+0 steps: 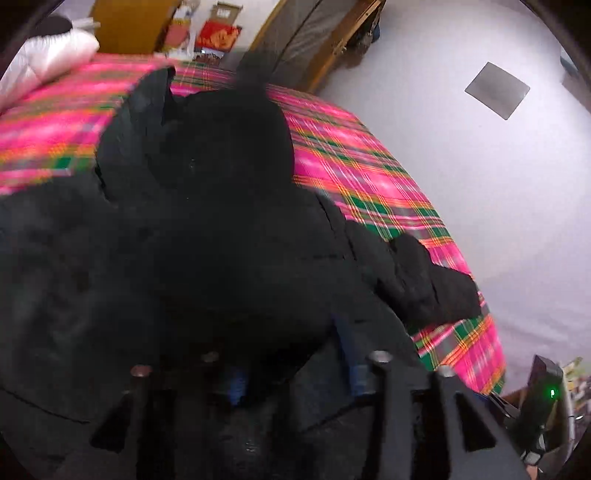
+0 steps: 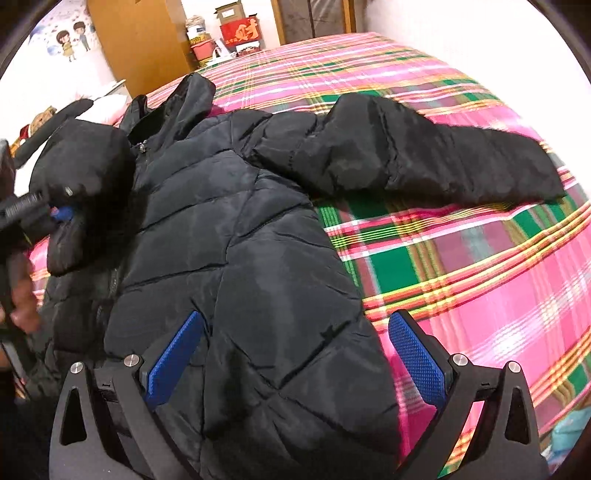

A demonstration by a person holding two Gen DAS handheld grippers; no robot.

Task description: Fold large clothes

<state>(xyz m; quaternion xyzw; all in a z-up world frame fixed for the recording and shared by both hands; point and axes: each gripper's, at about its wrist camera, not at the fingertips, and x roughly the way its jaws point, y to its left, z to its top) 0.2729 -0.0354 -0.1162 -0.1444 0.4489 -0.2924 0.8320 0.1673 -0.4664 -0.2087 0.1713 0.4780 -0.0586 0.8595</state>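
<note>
A black quilted puffer jacket [image 2: 240, 236] lies front-up on a bed with a pink, green and orange plaid sheet [image 2: 480, 280]. Its right sleeve [image 2: 424, 155] is spread out across the sheet. My left gripper [image 2: 62, 214] is shut on the left sleeve [image 2: 81, 162] and holds it lifted over the jacket's body. In the left wrist view that sleeve [image 1: 221, 206] fills the middle and hides most of the gripper [image 1: 295, 369]. My right gripper [image 2: 295, 354] is open, its blue pads [image 2: 417, 358] either side of the jacket's lower right edge.
A white pillow [image 1: 48, 51] lies at the head of the bed. A wooden wardrobe [image 2: 144, 37], red boxes [image 2: 240, 31] and a door frame [image 1: 325, 44] stand beyond the bed. A white wall [image 1: 480, 177] runs along the bed's far side.
</note>
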